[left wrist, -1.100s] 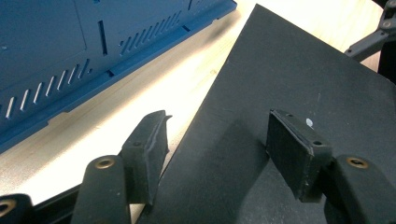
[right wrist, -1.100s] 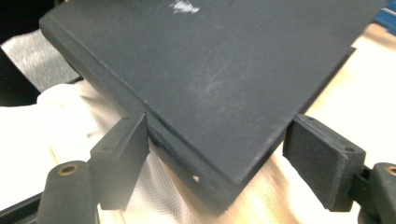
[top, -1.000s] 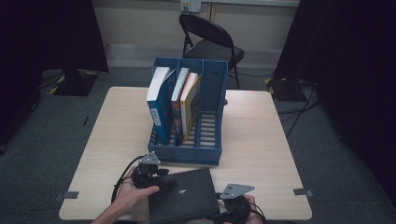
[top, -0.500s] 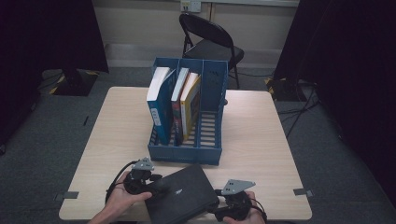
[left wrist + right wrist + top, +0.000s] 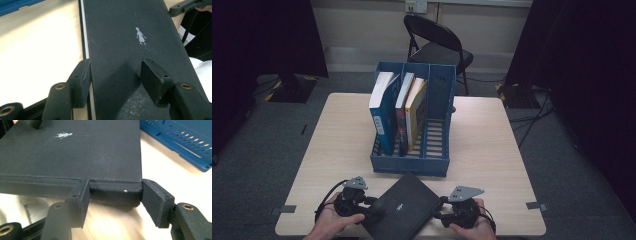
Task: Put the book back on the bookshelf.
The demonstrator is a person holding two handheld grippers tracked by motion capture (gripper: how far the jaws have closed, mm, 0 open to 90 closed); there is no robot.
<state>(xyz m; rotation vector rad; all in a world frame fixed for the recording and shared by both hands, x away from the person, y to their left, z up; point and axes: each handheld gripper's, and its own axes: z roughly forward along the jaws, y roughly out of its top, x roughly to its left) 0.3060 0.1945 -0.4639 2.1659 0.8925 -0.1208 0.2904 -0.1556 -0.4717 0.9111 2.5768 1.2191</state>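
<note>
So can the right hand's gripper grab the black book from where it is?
Probably yes. The right gripper already sits at the black book, its fingers either side of the spine's corner and just closing in. Nothing lies between them, and the blue rack stands clear behind.

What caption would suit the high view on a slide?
Two hand-held grippers, left gripper and right gripper, flank a black book on a table before a blue file rack.

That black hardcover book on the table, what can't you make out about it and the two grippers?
- High view: black hardcover book near corner is cut off by the bottom edge.
- Left gripper view: whether the pads press is unclear.
- Right gripper view: pad contact with the spine is unclear.
</note>
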